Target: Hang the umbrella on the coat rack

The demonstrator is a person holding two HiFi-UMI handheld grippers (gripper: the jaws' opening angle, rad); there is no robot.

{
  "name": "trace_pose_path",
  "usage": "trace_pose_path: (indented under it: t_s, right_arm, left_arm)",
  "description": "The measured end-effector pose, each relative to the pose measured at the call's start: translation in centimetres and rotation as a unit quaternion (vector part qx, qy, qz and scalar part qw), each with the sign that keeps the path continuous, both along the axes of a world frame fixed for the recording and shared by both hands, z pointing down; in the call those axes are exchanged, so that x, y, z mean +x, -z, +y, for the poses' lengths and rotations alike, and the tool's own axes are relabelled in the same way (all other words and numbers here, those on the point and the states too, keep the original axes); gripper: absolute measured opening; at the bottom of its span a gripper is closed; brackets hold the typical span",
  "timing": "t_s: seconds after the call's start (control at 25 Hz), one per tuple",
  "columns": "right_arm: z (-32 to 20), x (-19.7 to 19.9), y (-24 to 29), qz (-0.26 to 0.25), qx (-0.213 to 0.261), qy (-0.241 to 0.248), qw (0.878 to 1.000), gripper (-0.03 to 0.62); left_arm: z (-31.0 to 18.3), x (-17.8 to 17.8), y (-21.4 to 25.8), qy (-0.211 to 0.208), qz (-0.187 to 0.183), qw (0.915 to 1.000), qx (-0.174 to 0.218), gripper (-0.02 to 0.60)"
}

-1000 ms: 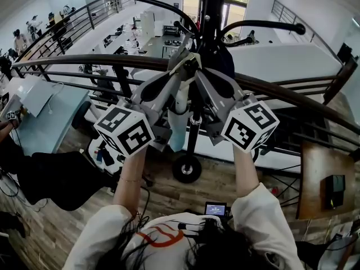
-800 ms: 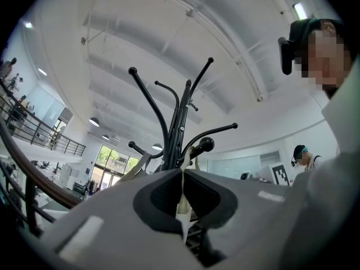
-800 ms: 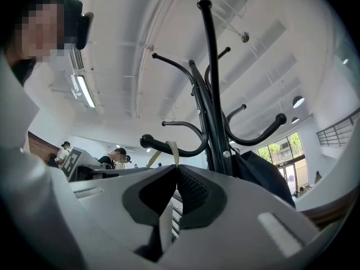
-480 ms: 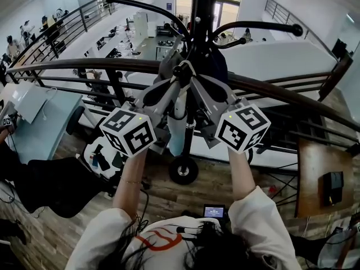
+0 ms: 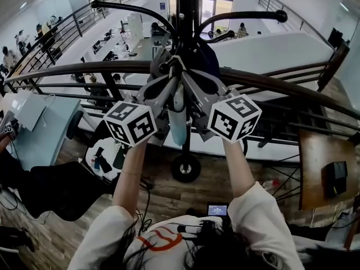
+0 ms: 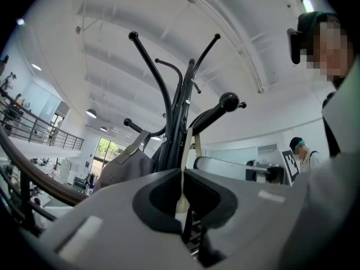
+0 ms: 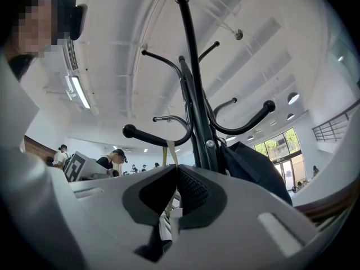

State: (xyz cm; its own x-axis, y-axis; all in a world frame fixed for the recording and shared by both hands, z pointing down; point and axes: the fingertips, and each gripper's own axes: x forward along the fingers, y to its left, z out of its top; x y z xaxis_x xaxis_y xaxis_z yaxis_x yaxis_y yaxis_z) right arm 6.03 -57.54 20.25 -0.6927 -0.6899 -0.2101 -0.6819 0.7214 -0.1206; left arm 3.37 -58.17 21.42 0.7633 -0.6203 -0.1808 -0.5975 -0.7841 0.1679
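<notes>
The black coat rack (image 5: pixel 188 4) rises right in front of me, its hooks curving outward. A pale blue folded umbrella (image 5: pixel 178 120) hangs below the two grippers, against the pole. Its cream strap (image 6: pixel 192 145) runs up to a ball-ended hook (image 6: pixel 219 108) and seems looped over it. My left gripper (image 5: pixel 170 71) (image 6: pixel 183 176) is shut on that strap. From the other side my right gripper (image 5: pixel 183 72) (image 7: pixel 177 173) is shut on the same strap (image 7: pixel 167 153), just under a curved hook (image 7: pixel 160 136).
A dark navy bag (image 7: pixel 256 165) and a grey garment (image 6: pixel 126 165) hang on the rack. A wooden handrail (image 5: pixel 73 67) runs across behind it, with an office floor far below. The rack's round base (image 5: pixel 185 168) sits on the wood floor. A wooden table (image 5: pixel 320 162) stands at right.
Both grippers have drawn closer together and moved toward the rack's pole, carrying the umbrella with them. The jaws stay shut on the strap.
</notes>
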Motion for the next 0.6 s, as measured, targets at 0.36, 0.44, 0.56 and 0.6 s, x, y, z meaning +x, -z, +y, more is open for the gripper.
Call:
trace_pose_path:
  t_s: [0.36,0.44,0.56,0.6]
  right_arm:
    - [2.3,-0.6,-0.4,0.025,0.024,-0.002,0.999,0.072]
    - [2.6,-0.2,-0.7,0.022,0.022,-0.003,1.000,0.074]
    - [3.2,0.6,-1.5,0.023,0.018,-0.011,1.000,0.074]
    - [3.5,0.6,-1.7,0.025,0.017,-0.013,0.999,0.074]
  left_arm:
    - [1.4,0.2,0.1,0.011,-0.028,0.9989,0.035,0.022]
    - [1.8,0.0,0.4,0.005,-0.017,0.9990,0.040,0.034]
    - [2.7,0.0,0.3,-0.007,-0.002,0.9989,0.045,0.046]
    - [3.1,0.0,0.1,-0.007,-0.005,0.9988,0.047,0.046]
